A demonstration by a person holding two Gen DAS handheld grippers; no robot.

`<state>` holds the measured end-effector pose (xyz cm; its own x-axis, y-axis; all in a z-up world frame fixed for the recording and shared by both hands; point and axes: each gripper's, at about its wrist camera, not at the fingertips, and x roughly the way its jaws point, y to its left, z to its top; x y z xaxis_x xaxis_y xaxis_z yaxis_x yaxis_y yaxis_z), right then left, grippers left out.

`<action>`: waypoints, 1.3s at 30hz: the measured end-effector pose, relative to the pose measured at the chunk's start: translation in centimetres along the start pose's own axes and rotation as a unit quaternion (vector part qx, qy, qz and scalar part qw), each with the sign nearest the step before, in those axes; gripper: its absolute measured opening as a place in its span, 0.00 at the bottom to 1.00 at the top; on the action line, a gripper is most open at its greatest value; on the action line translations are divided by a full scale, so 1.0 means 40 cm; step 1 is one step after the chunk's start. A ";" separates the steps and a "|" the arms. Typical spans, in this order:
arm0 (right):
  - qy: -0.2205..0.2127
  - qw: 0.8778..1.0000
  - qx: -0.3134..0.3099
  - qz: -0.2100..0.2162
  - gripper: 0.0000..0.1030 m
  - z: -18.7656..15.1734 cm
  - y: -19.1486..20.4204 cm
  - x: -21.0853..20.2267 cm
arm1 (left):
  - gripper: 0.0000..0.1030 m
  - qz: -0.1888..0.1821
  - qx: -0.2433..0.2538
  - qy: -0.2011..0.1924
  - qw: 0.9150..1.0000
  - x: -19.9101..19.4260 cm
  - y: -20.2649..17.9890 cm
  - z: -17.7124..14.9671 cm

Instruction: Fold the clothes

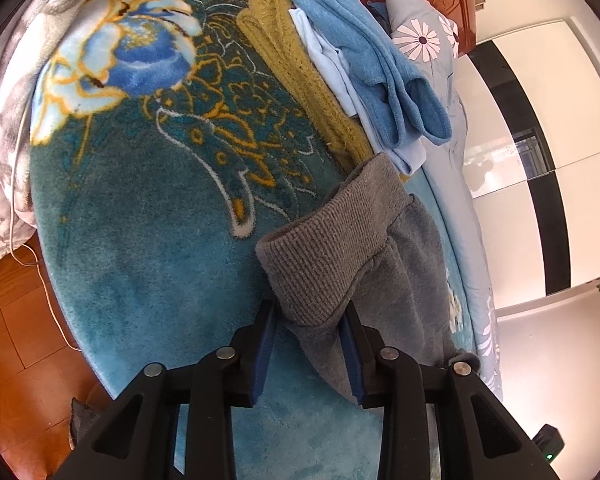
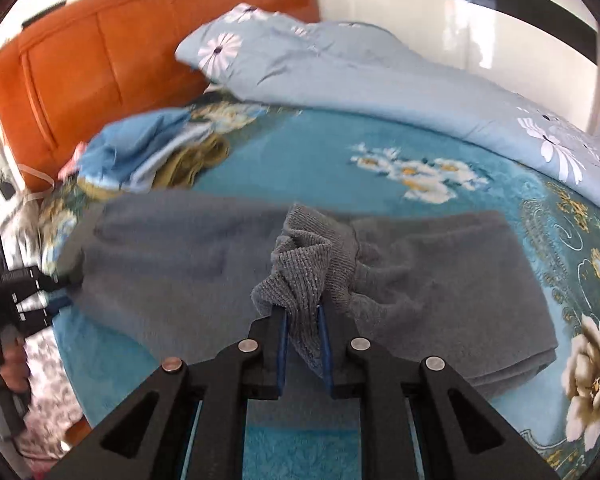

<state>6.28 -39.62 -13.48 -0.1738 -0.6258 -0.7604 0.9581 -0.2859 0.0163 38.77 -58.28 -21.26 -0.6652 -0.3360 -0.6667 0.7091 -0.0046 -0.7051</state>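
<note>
A grey fleece garment [image 2: 188, 272] with ribbed cuffs lies spread on the teal flowered blanket [image 2: 308, 152]. My left gripper [image 1: 310, 312] is shut on one ribbed grey cuff [image 1: 332, 240] and holds it lifted over the blanket [image 1: 148, 240]. My right gripper [image 2: 300, 312] is shut on the other ribbed cuff [image 2: 312, 264], bunched above the spread garment. The left gripper also shows blurred at the left edge of the right wrist view [image 2: 28, 300].
A pile of clothes lies at the blanket's far side: an olive knit [image 1: 296, 76], a pale blue piece [image 1: 332, 72] and a blue towel-like piece [image 1: 384, 68]. A light blue daisy quilt [image 2: 380, 84] and an orange headboard [image 2: 100, 64] stand behind. Wood floor [image 1: 24, 340] and a white cable lie at left.
</note>
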 end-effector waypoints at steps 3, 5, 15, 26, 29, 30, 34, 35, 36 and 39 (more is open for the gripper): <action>0.010 0.998 -0.062 -0.018 0.18 -0.036 0.042 0.003 | 0.34 -0.004 -0.004 0.002 1.000 0.000 0.003 0.004; 0.015 0.995 -0.092 -0.023 0.22 -0.050 0.051 -0.003 | 0.35 -0.004 -0.004 0.003 1.000 -0.001 0.003 0.005; 0.005 0.992 -0.121 -0.031 0.42 -0.062 0.045 -0.040 | 0.38 0.001 0.000 0.006 1.000 0.003 0.002 0.010; 0.015 0.977 -0.204 -0.058 0.32 0.009 0.085 0.018 | 0.41 -0.002 0.007 0.011 1.000 0.006 -0.005 0.004; 0.046 0.985 -0.165 -0.017 0.14 0.052 0.053 0.029 | 0.41 -0.003 0.009 0.013 1.000 0.027 -0.013 0.012; 0.049 0.987 -0.151 -0.007 0.14 0.073 0.040 0.029 | 0.41 -0.004 0.009 0.014 1.000 0.029 -0.014 0.015; -0.013 0.999 -0.032 -0.031 0.14 0.209 -0.059 -0.022 | 0.41 -0.010 0.005 0.015 1.000 0.036 -0.013 0.026; -0.042 0.998 0.005 -0.040 0.14 0.236 -0.086 -0.044 | 0.41 -0.012 0.003 0.015 1.000 0.037 -0.012 0.028; -0.069 0.996 0.034 -0.043 0.14 0.250 -0.105 -0.062 | 0.41 -0.014 0.002 0.016 1.000 0.035 -0.011 0.025; -0.067 0.995 0.071 -0.002 0.14 0.223 -0.099 -0.054 | 0.42 -0.021 -0.002 0.018 1.000 0.037 -0.005 0.025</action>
<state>0.83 -43.60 -6.09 -0.2165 -0.7132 -0.6667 0.9170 -0.3830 0.1119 37.88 -59.72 -21.84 -0.7021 -0.3014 -0.6451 0.6797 -0.0140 -0.7333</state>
